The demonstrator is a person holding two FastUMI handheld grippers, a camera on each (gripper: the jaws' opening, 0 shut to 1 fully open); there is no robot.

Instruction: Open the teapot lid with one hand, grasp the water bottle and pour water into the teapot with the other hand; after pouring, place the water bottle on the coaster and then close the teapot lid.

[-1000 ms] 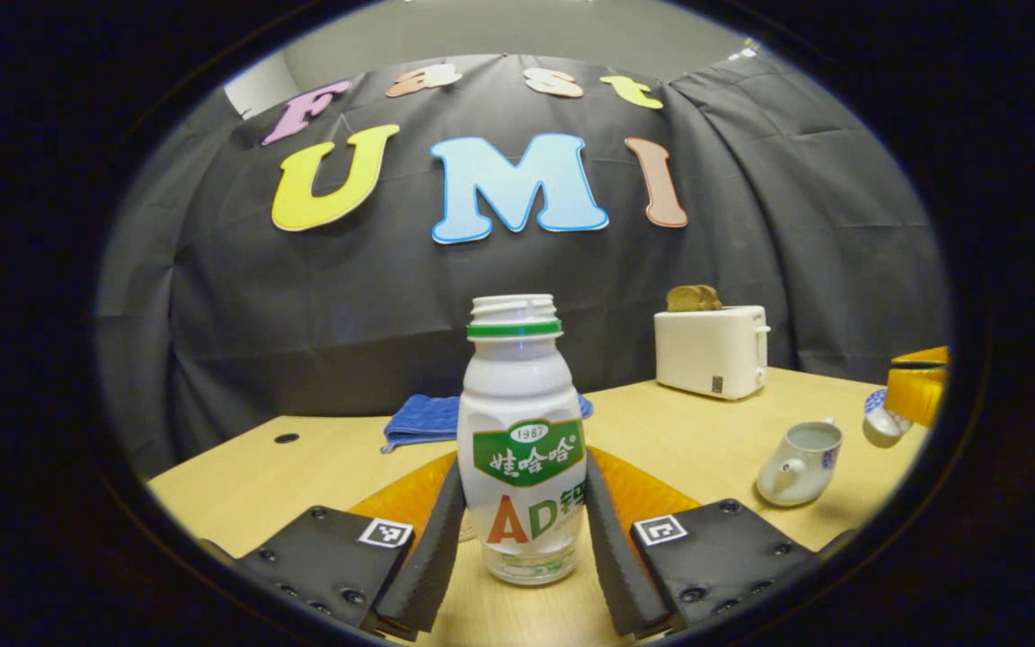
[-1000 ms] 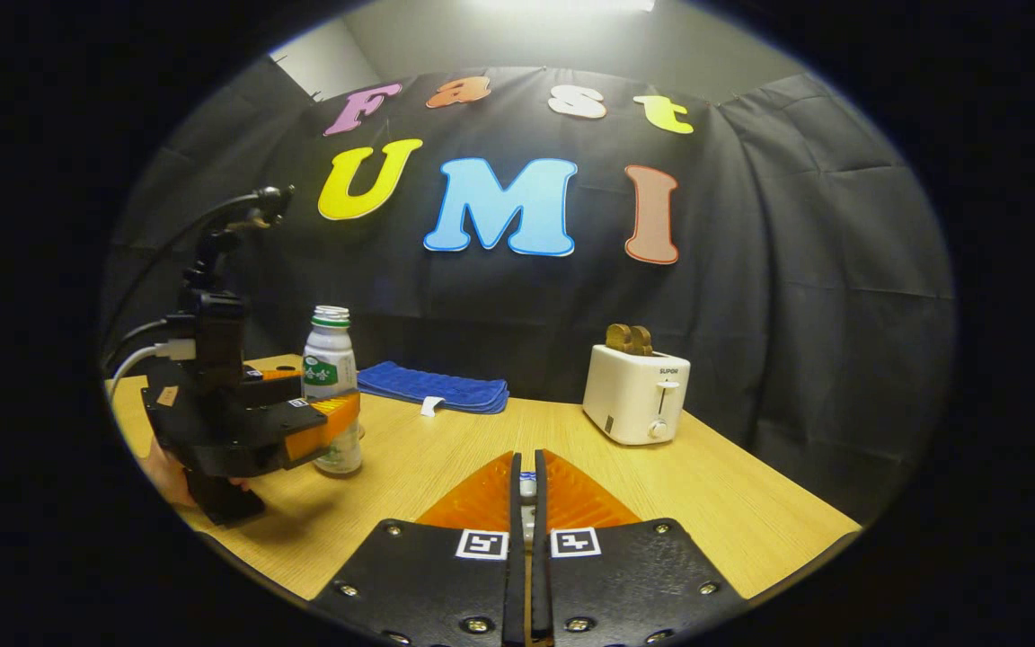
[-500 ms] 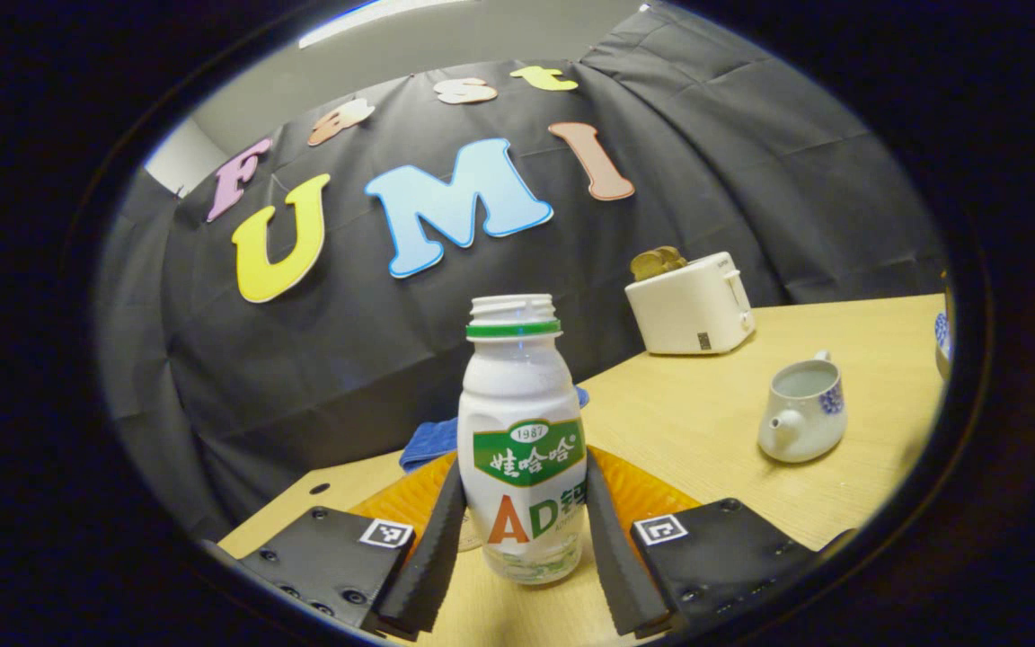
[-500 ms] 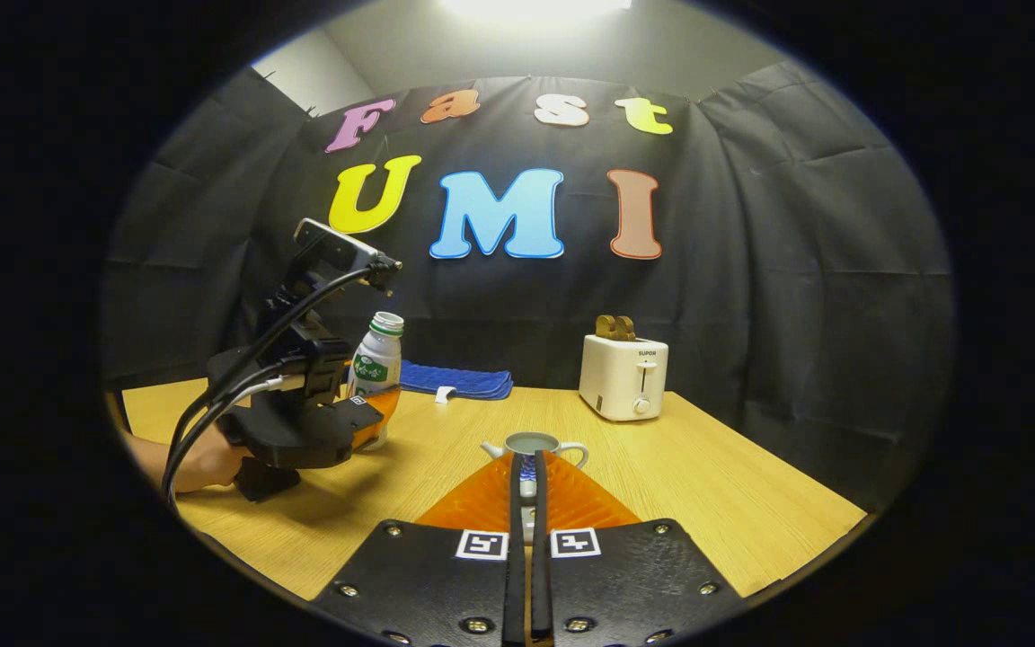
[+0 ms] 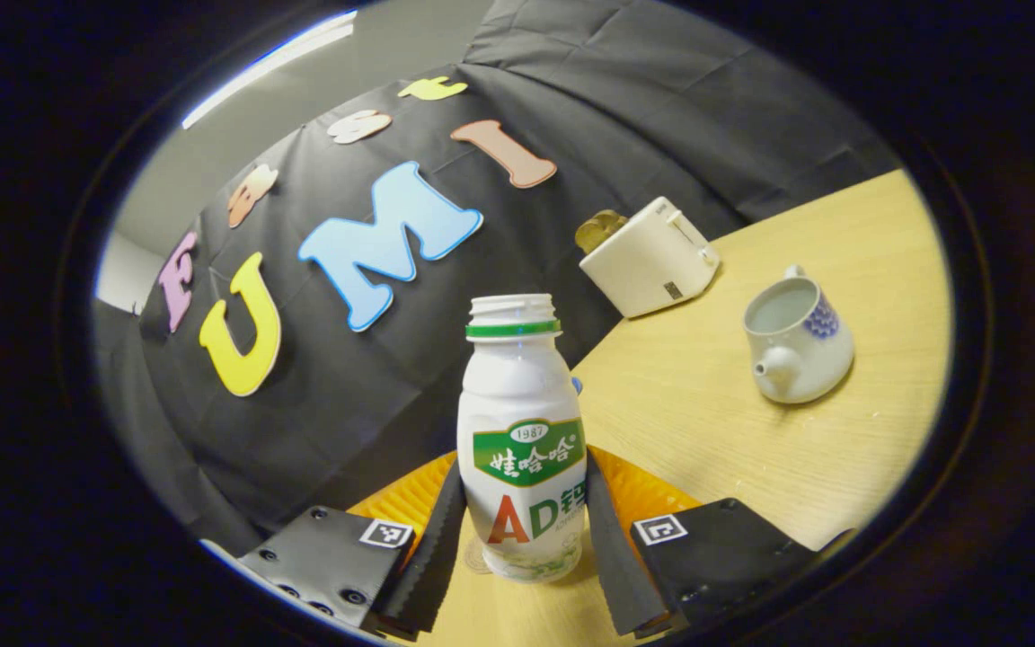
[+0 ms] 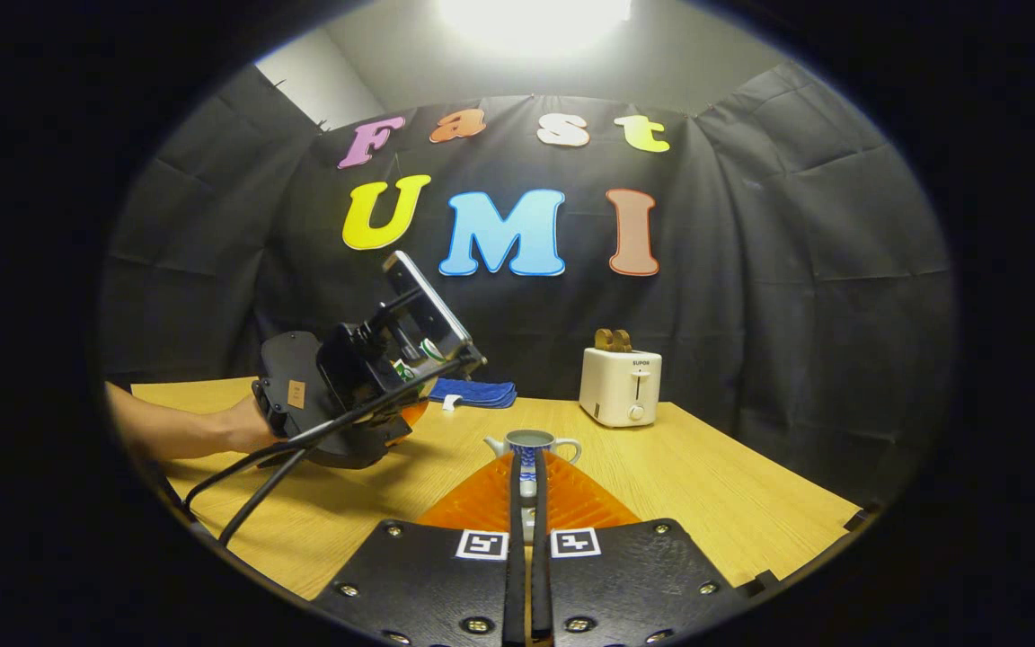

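My left gripper is shut on a white water bottle with a green label and no cap, lifted off the table and tilted. The white teapot with a blue pattern stands to its right, its mouth uncovered. In the right gripper view the same teapot sits just beyond my right gripper, which is shut on the small white and blue teapot lid. There the left gripper hangs in a hand to the left of the teapot, hiding most of the bottle.
A white toaster with bread in it stands at the back of the wooden table, also seen as the toaster behind the teapot. A folded blue cloth lies at the back left.
The left gripper has lifted the bottle and tilted it over toward the teapot. The right gripper has drawn back with the lid, bringing the uncovered teapot into its view.
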